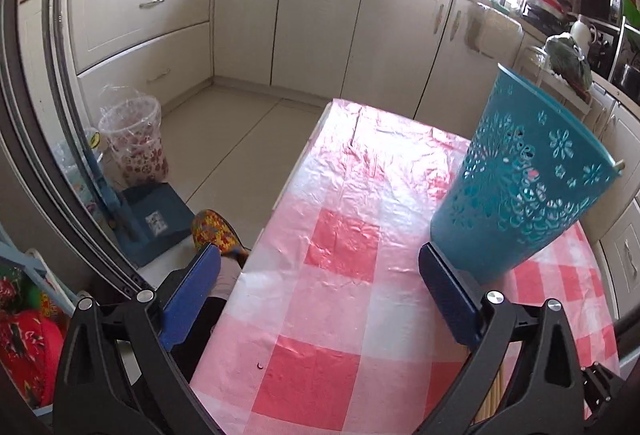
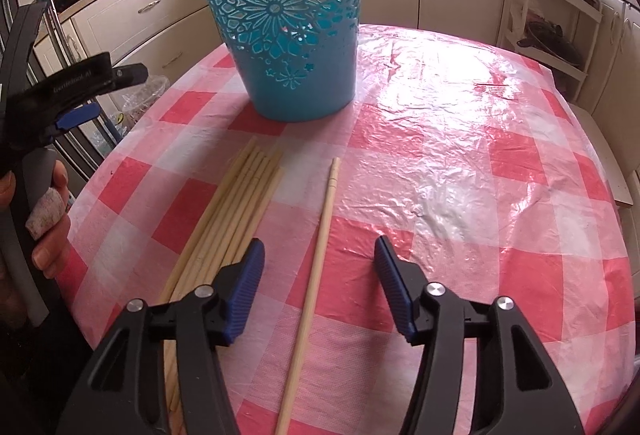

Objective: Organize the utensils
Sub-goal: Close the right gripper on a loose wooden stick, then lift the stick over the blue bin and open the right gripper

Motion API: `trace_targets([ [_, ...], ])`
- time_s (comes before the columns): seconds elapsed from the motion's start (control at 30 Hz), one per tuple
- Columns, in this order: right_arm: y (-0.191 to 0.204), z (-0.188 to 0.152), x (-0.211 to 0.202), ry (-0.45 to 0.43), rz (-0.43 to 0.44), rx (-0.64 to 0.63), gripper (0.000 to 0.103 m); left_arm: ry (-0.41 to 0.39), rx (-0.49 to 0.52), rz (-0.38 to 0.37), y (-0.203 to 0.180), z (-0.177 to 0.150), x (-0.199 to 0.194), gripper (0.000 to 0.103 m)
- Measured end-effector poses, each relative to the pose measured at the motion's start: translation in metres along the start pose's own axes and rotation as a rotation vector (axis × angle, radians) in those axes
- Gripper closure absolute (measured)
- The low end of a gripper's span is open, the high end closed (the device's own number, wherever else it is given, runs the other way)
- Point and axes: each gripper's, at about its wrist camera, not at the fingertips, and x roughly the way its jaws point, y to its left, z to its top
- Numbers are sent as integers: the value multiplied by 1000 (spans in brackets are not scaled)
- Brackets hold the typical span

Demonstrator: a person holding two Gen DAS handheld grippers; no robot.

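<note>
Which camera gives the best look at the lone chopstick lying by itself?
The right wrist view: the single chopstick lies in full length between the open right gripper fingers. The left wrist view doesn't clearly show it, only pale stick ends at the bottom edge.

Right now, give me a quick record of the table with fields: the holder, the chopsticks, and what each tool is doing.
surface: table with pink checked plastic cloth
holder: teal cut-out basket, upright on the cloth
loose utensils: bundle of chopsticks lying flat in front of the basket; single chopstick lying apart, to their right
left tool: open, holding nothing, its right finger close to the basket's base
right tool: open, single chopstick between its fingers, not gripped
in basket: cannot tell
</note>
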Motion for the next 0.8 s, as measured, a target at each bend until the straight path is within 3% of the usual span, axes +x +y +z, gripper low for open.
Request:
trace_targets([
  [0.1,0,1,2,-3,-34,-24,62,23,9,-4,-4,-4,11,8],
  [0.17,3,3,3,-6,-69,-64,75,42,12,0,-8,-8,19,8],
  [0.27,11,4,4,0,-55,-117,96,42,31,12,-12,-10,21,8],
  [0.33,11,5,4,7,-44,-111,96,55,49,14,-15,-12,24,8],
  [0.47,-16,10,-12,0,124,77,97,109,90,8,-23,-13,33,8],
  [0.53,-28,17,-37,-62,222,158,97,108,88,-1,-23,-13,32,8],
  [0.63,-34,43,-88,-224,349,215,97,119,76,-11,-21,-12,33,8],
  [0.8,-22,121,-134,-477,380,194,97,122,66,-21,-22,-12,32,8],
])
